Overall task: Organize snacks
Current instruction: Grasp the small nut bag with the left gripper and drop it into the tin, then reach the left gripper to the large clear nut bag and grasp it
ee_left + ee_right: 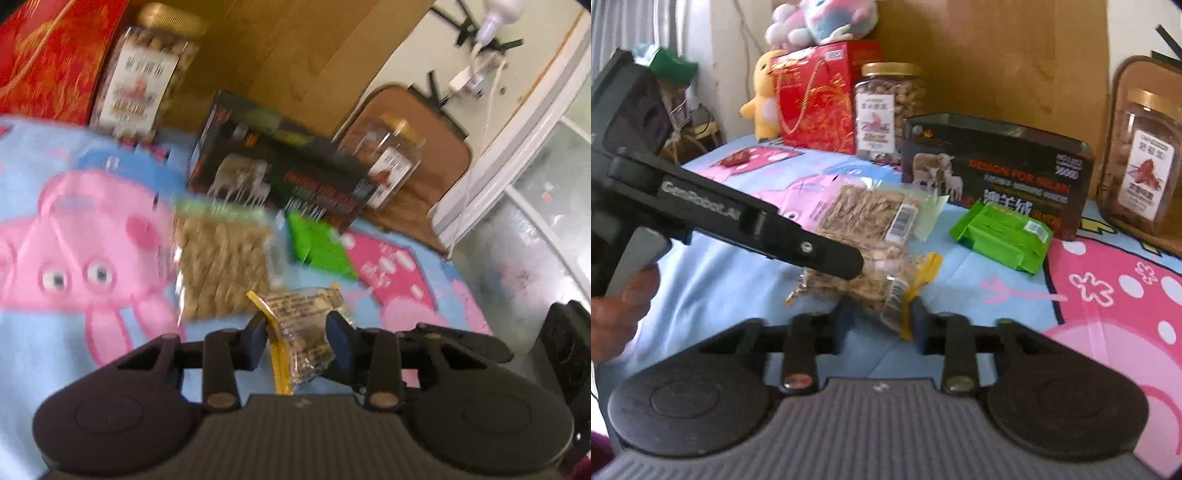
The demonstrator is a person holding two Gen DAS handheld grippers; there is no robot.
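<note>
A small clear snack bag with yellow edges point(301, 338) point(886, 291) lies on the cartoon blanket. My left gripper point(297, 338) has its fingers on either side of this bag, closed on it. My right gripper point(881, 321) also has its fingers around the same bag from the near side. A bigger bag of brown twisted snacks point(223, 262) point(871, 214) lies just beyond. A green packet point(319, 245) point(1003, 238) lies to the right of it. The left gripper's body point(738, 218) crosses the right wrist view.
A black box point(280, 173) point(997, 173) stands behind the bags. A nut jar point(144, 85) point(888, 110) and a red gift bag point(51, 55) point(820, 99) stand at the back. Another jar point(393, 162) point(1145, 166) stands at the right. A cardboard sheet point(990, 55) leans behind.
</note>
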